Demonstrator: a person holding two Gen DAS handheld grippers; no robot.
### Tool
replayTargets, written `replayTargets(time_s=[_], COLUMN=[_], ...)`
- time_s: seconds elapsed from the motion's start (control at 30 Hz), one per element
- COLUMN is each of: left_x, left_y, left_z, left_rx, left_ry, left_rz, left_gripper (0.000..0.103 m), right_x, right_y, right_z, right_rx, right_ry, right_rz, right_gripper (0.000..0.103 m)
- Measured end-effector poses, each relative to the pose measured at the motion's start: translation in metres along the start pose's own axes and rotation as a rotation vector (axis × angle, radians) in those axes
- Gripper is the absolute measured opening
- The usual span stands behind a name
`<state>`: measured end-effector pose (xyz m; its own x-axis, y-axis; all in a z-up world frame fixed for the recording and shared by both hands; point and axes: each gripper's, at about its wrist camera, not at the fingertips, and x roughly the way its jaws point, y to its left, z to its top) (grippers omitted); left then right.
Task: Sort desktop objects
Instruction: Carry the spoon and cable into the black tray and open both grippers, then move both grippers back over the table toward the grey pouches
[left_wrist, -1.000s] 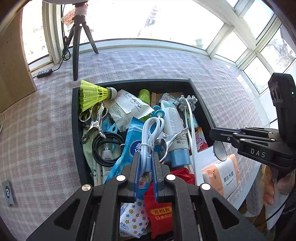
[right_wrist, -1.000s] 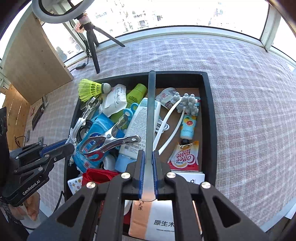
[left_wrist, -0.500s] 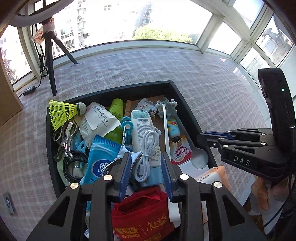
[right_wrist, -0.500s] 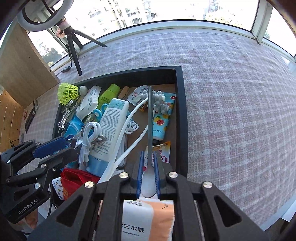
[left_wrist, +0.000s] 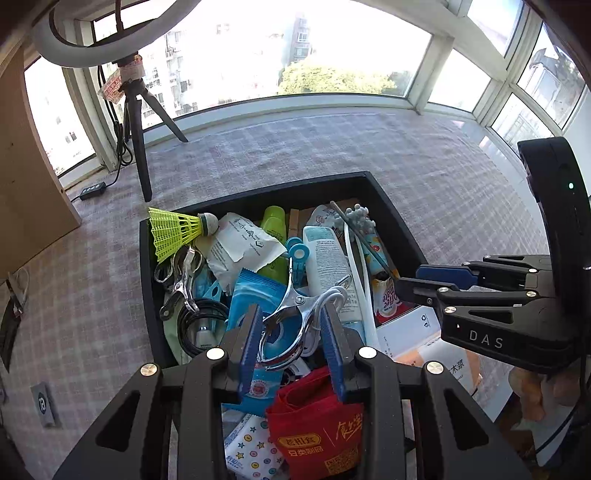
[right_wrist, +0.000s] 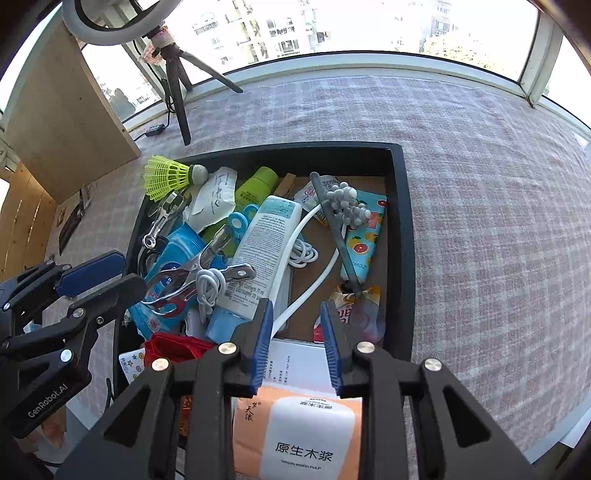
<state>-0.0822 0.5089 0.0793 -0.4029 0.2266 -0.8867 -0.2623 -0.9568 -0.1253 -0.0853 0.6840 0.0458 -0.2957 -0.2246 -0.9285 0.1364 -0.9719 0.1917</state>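
A black tray (left_wrist: 395, 210) (right_wrist: 400, 206) on the checked cloth is full of small objects. The white coiled cable (right_wrist: 208, 282) lies on a metal clip (right_wrist: 192, 273) beside a white tube (right_wrist: 264, 243). The grey spoon (right_wrist: 338, 236) lies in the tray's right half, over a fruit sachet (right_wrist: 360, 240). My left gripper (left_wrist: 291, 328) is open and empty above the metal clip (left_wrist: 295, 302). My right gripper (right_wrist: 295, 328) is open and empty above the tray's near end, and shows at the right of the left wrist view (left_wrist: 424, 280).
A yellow shuttlecock (left_wrist: 177, 227), a green bottle (right_wrist: 256, 184), blue wipes (left_wrist: 255, 291), a red pouch (left_wrist: 317, 428) and an orange tissue pack (right_wrist: 299, 435) fill the tray. A tripod (left_wrist: 138, 140) stands behind it, a wooden panel (right_wrist: 62, 122) at left.
My left gripper has opened and let go of the white cable, which now lies on the metal clip. My right gripper has opened and dropped the grey spoon into the tray.
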Motion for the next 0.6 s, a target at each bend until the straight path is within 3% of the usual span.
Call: replayTargets(time_s=[0.23, 0.33, 0.5, 0.6], left_x=[-0.015, -0.023, -0.039, -0.049], left_y=[0.041, 0.069, 0.138, 0.186], left_z=[-0.019, -0.031, -0.059, -0.081], left_rx=[-0.044, -0.076, -0.165, -0.219], left_ry=[-0.008, -0.011, -0.007, -0.001], left_rz=[0.027, 0.05, 0.094, 0.143], left_gripper=[0.031, 0.031, 0.031, 0.033], right_x=[-0.005, -0.005, 0.002, 0.011], right_y=[0.042, 0.067, 0.119, 0.155], right_z=[0.003, 0.003, 0.006, 0.007], right_rx=[-0.067, -0.099, -0.157, -0.183], right_ry=[-0.021, -0.03, -0.024, -0.013], right_rz=[0.004, 0.018, 0.047, 0.065], right_gripper=[0.032, 0.041, 0.051, 0.052])
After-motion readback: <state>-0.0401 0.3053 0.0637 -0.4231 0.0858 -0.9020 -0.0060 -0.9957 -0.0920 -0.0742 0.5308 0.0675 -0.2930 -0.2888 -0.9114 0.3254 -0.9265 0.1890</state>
